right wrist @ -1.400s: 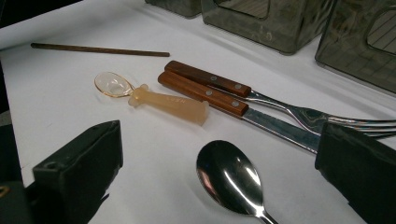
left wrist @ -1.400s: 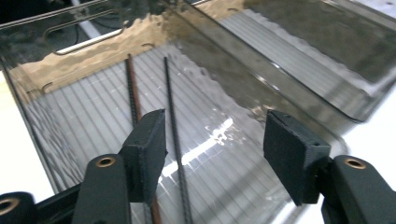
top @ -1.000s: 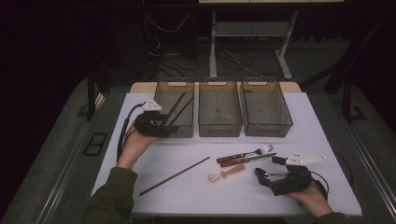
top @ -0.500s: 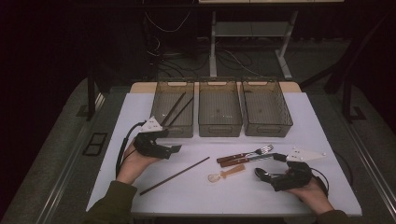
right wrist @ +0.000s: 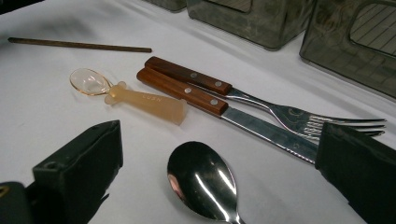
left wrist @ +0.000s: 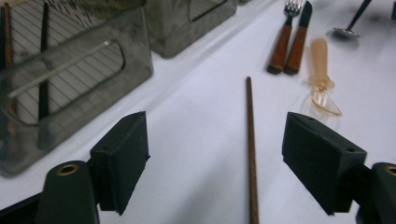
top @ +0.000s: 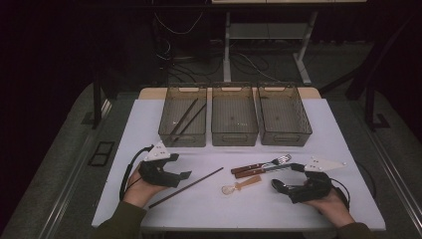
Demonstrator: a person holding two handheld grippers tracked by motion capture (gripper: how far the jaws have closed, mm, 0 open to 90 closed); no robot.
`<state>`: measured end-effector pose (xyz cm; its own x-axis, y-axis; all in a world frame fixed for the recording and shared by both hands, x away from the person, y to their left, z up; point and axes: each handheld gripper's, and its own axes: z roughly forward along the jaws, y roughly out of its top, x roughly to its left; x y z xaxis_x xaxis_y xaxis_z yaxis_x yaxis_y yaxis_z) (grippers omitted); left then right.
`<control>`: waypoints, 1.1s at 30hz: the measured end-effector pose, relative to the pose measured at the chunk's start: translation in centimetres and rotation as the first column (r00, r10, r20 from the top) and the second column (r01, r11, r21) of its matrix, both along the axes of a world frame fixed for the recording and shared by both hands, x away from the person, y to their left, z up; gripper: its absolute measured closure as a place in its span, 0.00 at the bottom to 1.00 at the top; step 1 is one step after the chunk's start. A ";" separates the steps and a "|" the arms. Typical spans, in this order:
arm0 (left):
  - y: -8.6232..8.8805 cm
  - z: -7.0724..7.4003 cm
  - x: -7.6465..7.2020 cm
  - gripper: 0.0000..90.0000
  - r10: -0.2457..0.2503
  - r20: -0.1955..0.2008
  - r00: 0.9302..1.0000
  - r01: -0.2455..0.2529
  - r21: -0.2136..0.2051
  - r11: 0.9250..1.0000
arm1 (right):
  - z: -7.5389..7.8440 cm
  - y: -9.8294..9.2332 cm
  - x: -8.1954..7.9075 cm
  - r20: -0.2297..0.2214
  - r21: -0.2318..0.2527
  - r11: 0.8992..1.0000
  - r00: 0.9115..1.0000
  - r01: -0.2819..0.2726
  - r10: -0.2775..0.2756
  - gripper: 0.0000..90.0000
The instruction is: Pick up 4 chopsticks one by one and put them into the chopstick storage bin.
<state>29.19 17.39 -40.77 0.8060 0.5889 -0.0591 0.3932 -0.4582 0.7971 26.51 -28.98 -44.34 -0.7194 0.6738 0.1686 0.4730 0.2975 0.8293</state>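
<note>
Chopstick lying loose between spread left gripper jaws, lined up for pickup (right gripper spread too, straddling spoon).

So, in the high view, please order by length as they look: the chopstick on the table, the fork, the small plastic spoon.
1. Chopstick, clearly the longest.
2. Fork, plainly shorter.
3. Plastic spoon, the shortest.
All three lie at a similar distance from the camera, so the order seems safe.
</note>
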 end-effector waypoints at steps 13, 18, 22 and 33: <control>0.7 -1.1 -2.4 0.49 -0.025 -0.024 0.999 0.025 0.022 0.999 | 0.0 0.1 -0.1 0.000 -0.004 1.000 1.000 0.002 -0.002 0.01; 0.6 -1.6 -2.8 0.63 -0.051 -0.035 0.998 0.053 0.055 0.997 | 0.0 0.0 -0.2 0.000 -0.003 1.000 1.000 0.006 -0.006 0.01; 0.5 -2.2 -2.7 0.70 -0.057 -0.064 0.996 0.061 0.067 0.996 | 0.0 0.1 -0.2 0.000 -0.005 1.000 1.000 0.003 -0.003 0.01; 0.3 -3.2 -2.4 0.84 -0.076 -0.110 0.991 0.090 0.123 0.988 | 0.0 0.1 -0.2 0.001 -0.005 1.000 1.000 0.002 -0.002 0.01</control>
<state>26.80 17.67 -43.98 0.8458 0.5282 -0.0749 0.4279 -0.5879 0.6865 26.27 -28.85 -44.32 -0.7184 0.6760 0.1642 0.4724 0.3008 0.8284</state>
